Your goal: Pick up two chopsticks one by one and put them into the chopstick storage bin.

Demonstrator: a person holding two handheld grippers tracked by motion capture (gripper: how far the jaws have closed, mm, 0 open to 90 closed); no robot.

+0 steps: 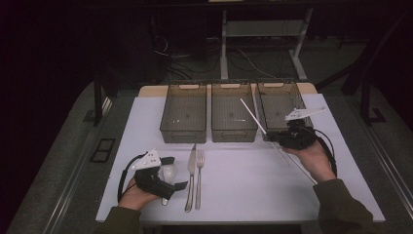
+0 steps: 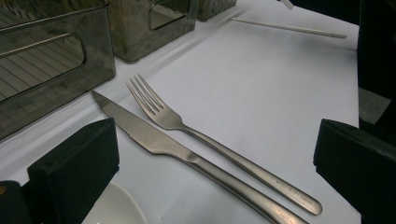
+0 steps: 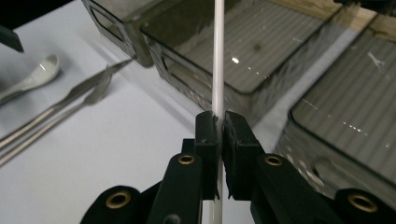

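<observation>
Over the front edge of the bins, right gripper (image 3: 218, 128) clamped tight on a white chopstick (image 3: 218, 56), pads pinching it partway along, long end sticking up-fwd toward the middle bin (image 1: 234, 113), short end trailing back past the hand. Second chopstick (image 1: 297, 165) lying flat on the white table (image 1: 243, 180) just under/beside the right hand, touching nothing else visible.

Handling, by the look of it: stick prob. light, stiff, thin, smooth → likely to pivot or slip in a two-pad pinch, esp. w/ grip off-centre. Looks aligned w/ jaw slot in right gripper view, no visible tilt. Best hold nr the middle for balance; for the one on the table, pinch across the width, pads low to the surface, since round thin stock rolls away.

Left gripper (image 2: 210, 154) jaws wide apart, holding nothing, parked low over table nr a knife (image 2: 187, 156) and fork (image 2: 205, 140) lying side by side, white spoon (image 1: 168, 174) just below it. Right bin (image 1: 280, 105) closest to the held stick; which bin it's meant for can't tell.
</observation>
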